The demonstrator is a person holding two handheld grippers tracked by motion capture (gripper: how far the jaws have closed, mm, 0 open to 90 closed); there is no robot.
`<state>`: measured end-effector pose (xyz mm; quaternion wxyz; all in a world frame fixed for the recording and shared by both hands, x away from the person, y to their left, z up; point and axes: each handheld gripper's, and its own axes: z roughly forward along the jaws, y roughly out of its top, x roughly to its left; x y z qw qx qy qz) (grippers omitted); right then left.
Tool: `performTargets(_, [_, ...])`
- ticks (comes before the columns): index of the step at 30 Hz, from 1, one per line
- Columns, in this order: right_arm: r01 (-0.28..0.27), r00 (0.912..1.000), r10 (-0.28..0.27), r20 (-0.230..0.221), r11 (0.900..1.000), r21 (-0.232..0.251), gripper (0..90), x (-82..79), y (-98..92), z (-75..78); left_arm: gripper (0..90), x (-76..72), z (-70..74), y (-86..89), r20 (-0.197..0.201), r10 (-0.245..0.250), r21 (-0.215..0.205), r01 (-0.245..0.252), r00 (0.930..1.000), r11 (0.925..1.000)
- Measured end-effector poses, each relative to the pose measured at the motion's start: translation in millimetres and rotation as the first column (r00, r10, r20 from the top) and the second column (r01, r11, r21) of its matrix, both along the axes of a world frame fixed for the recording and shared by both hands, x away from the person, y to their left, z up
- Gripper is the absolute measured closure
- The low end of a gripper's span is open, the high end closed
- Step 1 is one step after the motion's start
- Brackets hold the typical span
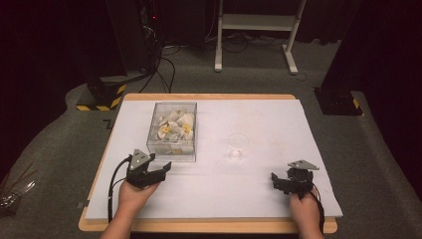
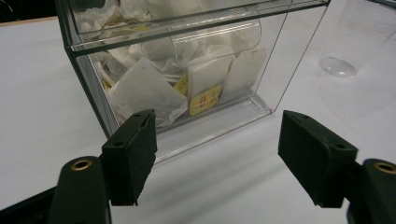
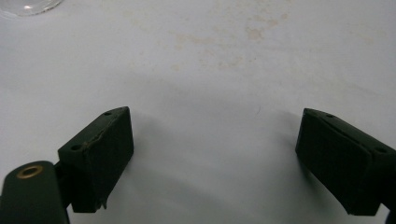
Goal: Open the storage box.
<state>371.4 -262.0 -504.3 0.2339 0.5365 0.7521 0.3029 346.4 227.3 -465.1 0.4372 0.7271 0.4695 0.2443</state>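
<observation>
Now: 2 open claws on a white counter, left one at the clear box

Broadly, the counter [image 1: 259,184] is a white sheet laid on a wooden board, whose wood shows as a thin border along the far and near edges. Most of the sheet is bare: the whole right half, the near strip and the far right corner lie open, with faint brownish stains in the middle. Beyond the edges is grey carpet, with a white frame stand at the far side.

The clear box [image 1: 172,130] stands in the left half, nearer the far edge, upright and square to the sheet. It holds white tea bags [image 2: 140,88], some with yellow tags, piled against its near wall. A clear glass [image 1: 238,144] stands just right of centre, well apart from the box.

The left claw [image 1: 160,168] sits just beside the near right corner of the box, apart from it and pointing towards it. In the left gripper view its jaws stand wide, nothing between them, the box wall just ahead of the left jaw and the glass far off at upper right.

The right claw [image 1: 276,180] rests near the right near corner, well apart from box and glass. Its jaws too stand wide over bare sheet, gripping nothing.
</observation>
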Motion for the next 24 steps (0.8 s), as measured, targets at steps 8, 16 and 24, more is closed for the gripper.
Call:
performTargets(8, [0.0,1.0,0.0,0.0,1.0,0.0,11.2,0.0,0.0,0.0,27.8,7.7,1.0,-4.0,0.006,0.012,-0.007,-0.012,0.9999,0.9999])
performTargets(16, [0.0,1.0,0.0,0.0,1.0,0.001,11.2,0.0,-0.1,0.0,28.1,14.3,4.4,-10.7,0.025,0.001,0.0,-0.001,0.9997,1.0])
performTargets(24, [0.001,1.0,-0.001,-0.002,1.0,0.002,11.2,0.0,-0.1,0.1,32.4,20.2,7.2,-12.7,0.038,0.027,-0.011,-0.027,0.9989,0.9996])
